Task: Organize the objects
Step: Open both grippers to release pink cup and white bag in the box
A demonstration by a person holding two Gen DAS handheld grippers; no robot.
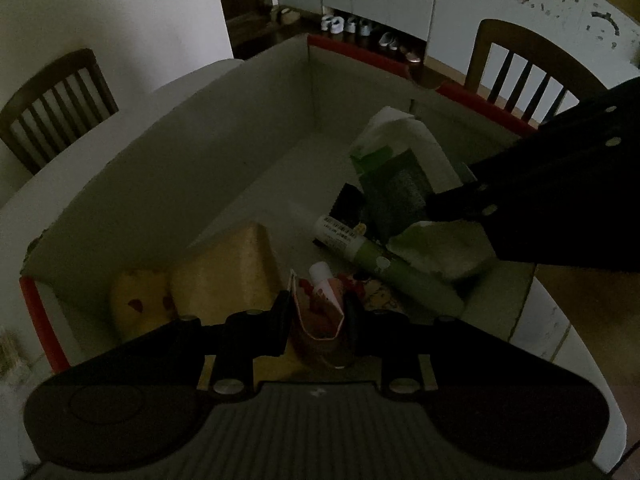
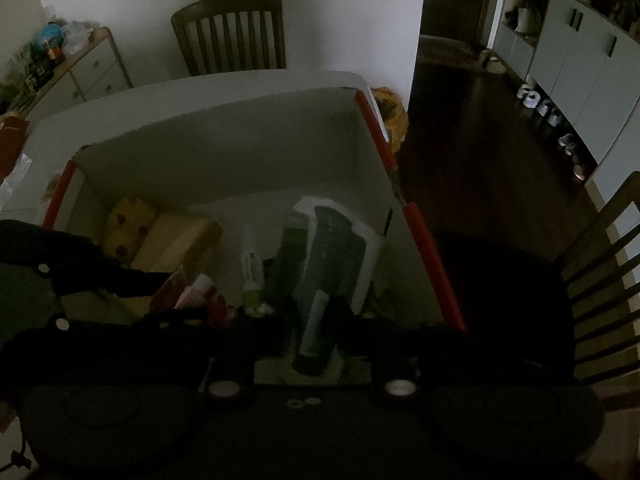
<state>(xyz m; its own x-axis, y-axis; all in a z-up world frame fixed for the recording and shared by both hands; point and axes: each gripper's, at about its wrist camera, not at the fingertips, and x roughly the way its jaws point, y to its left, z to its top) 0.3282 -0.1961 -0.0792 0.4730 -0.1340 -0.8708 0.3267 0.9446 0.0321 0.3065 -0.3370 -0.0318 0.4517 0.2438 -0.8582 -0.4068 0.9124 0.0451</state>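
Fingers of the left gripper clamp a red-and-white pouch that stands upright between them, low inside a box with red-taped rim edges. A small white-capped tube pokes up at the pouch's far side, touching it. Left of the pouch lie a tan block and, beside that, a yellow spotted pack against the box's near corner. To the right a green tube with a barcode label lies flat on the box floor, and past it a green-and-white bag leans up. The right gripper is shut on a dark, pale-striped bottle that stands between its fingers over the right part of the box, just in front of that bag; in the left view its black body reaches in from the right above a crumpled pale packet. The box sits on a white table, with wooden chairs around it.
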